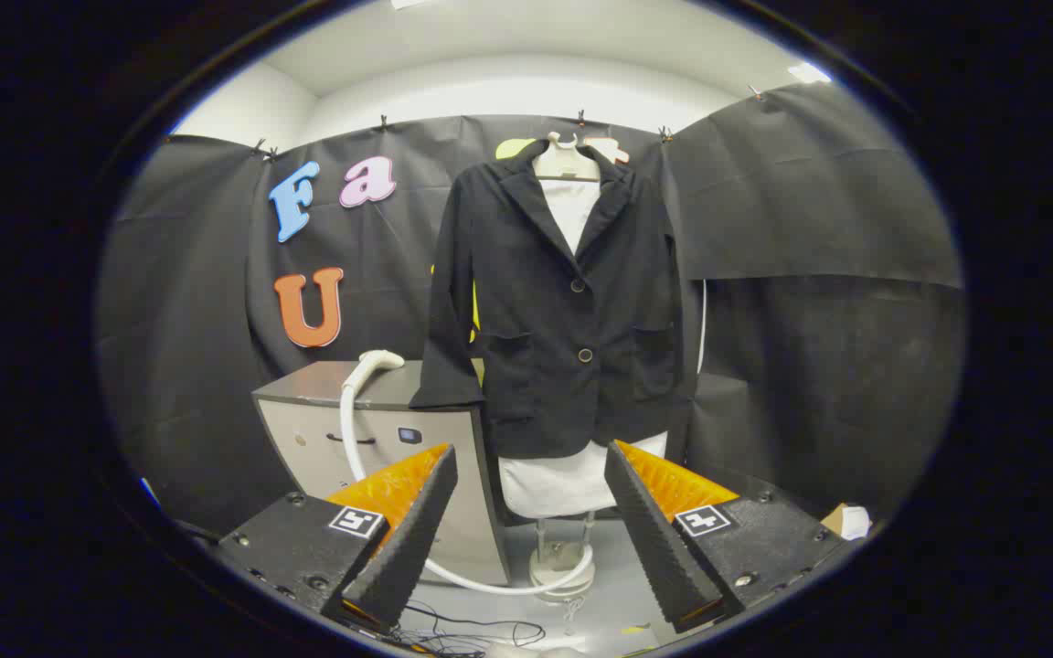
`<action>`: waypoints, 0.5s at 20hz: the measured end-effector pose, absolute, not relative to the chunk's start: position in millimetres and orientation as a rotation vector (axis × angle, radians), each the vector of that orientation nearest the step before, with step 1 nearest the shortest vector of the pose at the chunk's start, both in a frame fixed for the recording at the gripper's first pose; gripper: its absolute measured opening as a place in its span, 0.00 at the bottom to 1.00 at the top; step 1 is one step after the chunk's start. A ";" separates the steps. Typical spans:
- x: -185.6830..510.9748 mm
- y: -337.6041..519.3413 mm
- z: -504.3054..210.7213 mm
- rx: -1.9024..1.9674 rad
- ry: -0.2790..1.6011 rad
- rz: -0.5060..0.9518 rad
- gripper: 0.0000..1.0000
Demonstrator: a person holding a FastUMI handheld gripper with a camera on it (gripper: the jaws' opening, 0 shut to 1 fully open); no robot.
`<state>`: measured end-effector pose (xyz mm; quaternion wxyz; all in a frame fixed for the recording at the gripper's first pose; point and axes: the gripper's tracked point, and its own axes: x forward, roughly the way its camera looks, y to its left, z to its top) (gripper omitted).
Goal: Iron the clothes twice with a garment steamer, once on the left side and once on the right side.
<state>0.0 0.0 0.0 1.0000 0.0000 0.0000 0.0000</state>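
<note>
- Wall (810, 228): black cloth hung by clips along its top edge, forming the backdrop behind everything else; a pale ceiling shows above it.
- Jacket (563, 311): dark, two-buttoned, hanging upright on a pale hanger (566, 164) over a white dress form (563, 484). It stands beyond the tool, centred on the gap between the fingers. One sleeve hangs down over the near corner of the cabinet; the lapels open onto the white form beneath.
- Cabinet (380, 439): grey, box-shaped, standing just beside the jacket, on the side of the hanging sleeve. Its front carries a small dark handle and a small display panel.
- Tool (531, 512): the two fingers (408, 539) are spread wide apart, with nothing between them and touching nothing. The white hem of the dress form and its stand show through the gap.
- Hose (353, 439): white, running down the cabinet front and curving along the floor (618, 594) to the foot of the stand.
- Stand base (561, 567): round and pale, on the floor under the dress form, between and beyond the fingers.
- Steamer head (378, 361): white, lying on top of the cabinet at the upper end of the hose, close to the jacket's sleeve and well apart from the tool.
- Cables (472, 632): thin, dark, loose on the floor just ahead of the fingers.
</note>
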 end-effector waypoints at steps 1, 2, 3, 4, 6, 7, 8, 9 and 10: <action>1.6 1.1 0.1 0.000 0.001 -0.001 1.00; 2.7 3.1 0.9 0.001 0.002 -0.001 1.00; 4.8 4.9 0.8 0.001 0.002 -0.001 1.00; 6.4 7.0 2.3 0.002 0.001 0.000 1.00; 8.7 11.5 2.8 0.002 0.002 0.002 1.00; 11.5 14.0 2.6 -0.001 0.003 0.003 1.00; 13.8 16.3 3.5 -0.003 0.005 0.005 1.00; 17.1 17.8 3.4 -0.008 0.010 0.006 1.00; 21.0 19.4 3.8 -0.014 0.012 0.008 1.00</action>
